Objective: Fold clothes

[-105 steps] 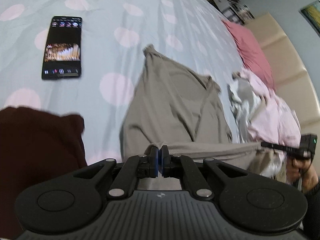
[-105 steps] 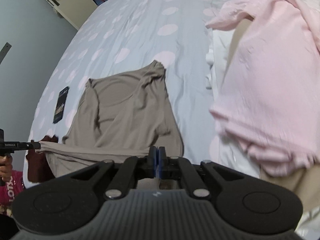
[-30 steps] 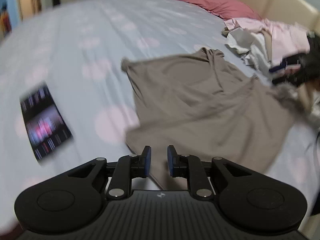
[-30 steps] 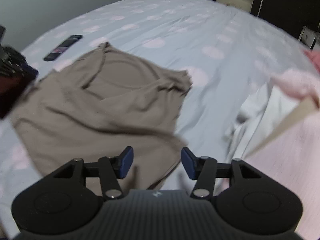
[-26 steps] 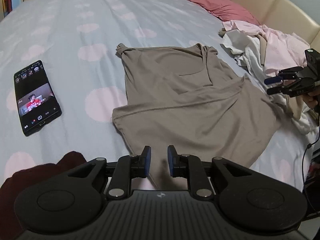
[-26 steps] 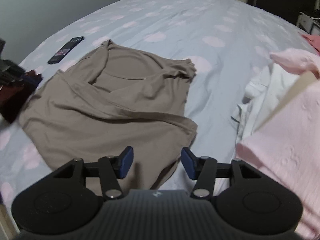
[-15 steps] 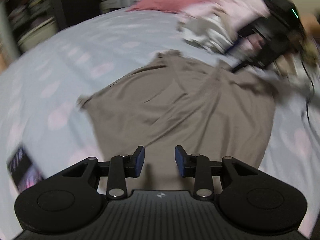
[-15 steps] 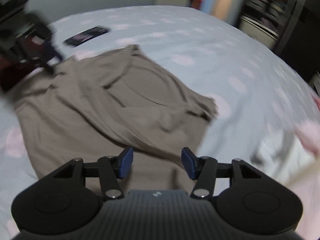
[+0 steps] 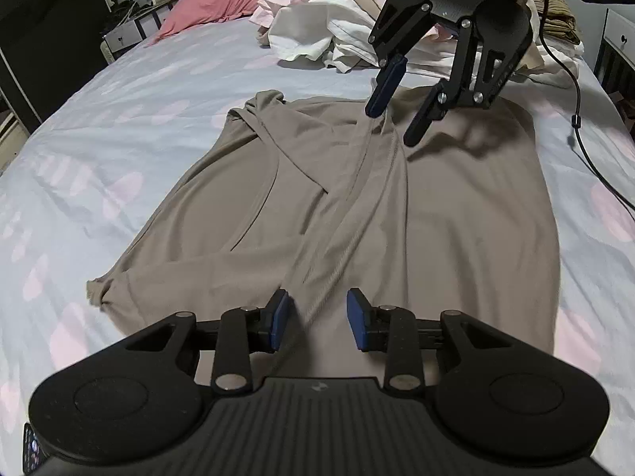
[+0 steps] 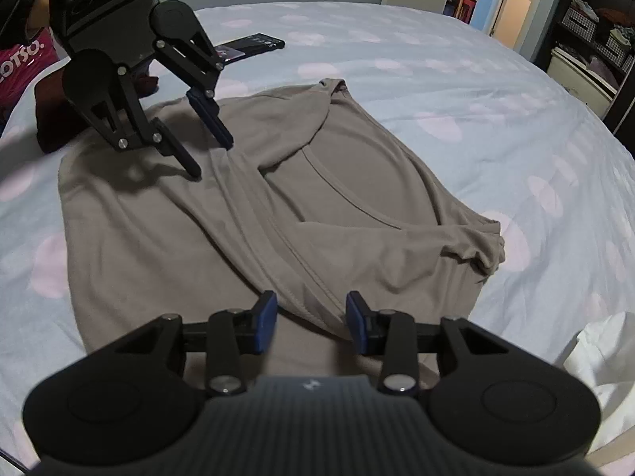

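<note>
On the dotted bed (image 9: 119,91) the taupe shirt (image 9: 456,218) lies spread, both the left hand-held gripper (image 9: 316,319) and right hand-held gripper (image 10: 310,315) gaping empty over opposite ends of its folded-over ridge; pinch both ends together, I'd say.

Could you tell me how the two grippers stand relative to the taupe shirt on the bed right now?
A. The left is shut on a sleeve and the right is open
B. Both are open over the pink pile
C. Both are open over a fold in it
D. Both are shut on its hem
C: the left gripper and right gripper both show parted pads over the shirt, each at one end of the fold.
</note>
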### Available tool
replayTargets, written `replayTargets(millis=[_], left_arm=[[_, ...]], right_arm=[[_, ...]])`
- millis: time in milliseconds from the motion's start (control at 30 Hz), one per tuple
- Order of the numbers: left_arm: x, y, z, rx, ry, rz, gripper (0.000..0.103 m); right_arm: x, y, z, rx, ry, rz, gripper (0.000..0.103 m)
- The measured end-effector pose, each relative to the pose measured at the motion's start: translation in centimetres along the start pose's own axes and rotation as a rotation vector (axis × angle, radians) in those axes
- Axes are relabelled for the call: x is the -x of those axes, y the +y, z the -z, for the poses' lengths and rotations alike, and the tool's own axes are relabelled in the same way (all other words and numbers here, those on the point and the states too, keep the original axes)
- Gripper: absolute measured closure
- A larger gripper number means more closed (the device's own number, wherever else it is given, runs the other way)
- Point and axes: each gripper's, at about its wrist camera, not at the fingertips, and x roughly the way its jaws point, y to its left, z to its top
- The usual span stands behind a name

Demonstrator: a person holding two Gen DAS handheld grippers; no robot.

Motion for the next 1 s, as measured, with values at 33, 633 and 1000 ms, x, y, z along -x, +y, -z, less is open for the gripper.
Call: replayTargets(millis=[33,633,1000], left_arm=[[-0.3,0.1,-0.1,0.006,0.008,0.005,0.085],[-0.3,3.9,0.5,0.247,0.058,-0.192,0.090],[8.7,4.8,5.5,0.565,-0.005,-0.175,0.064]], right_arm=[[-0.2,-0.1,0.1,-0.006,0.005,-0.002,0.062],[-0.3,-2.0,-0.4,-0.192,-0.052,0.163,0.065],[6.2,-2.5,4.0,-0.485,-0.051,0.065,0.047]])
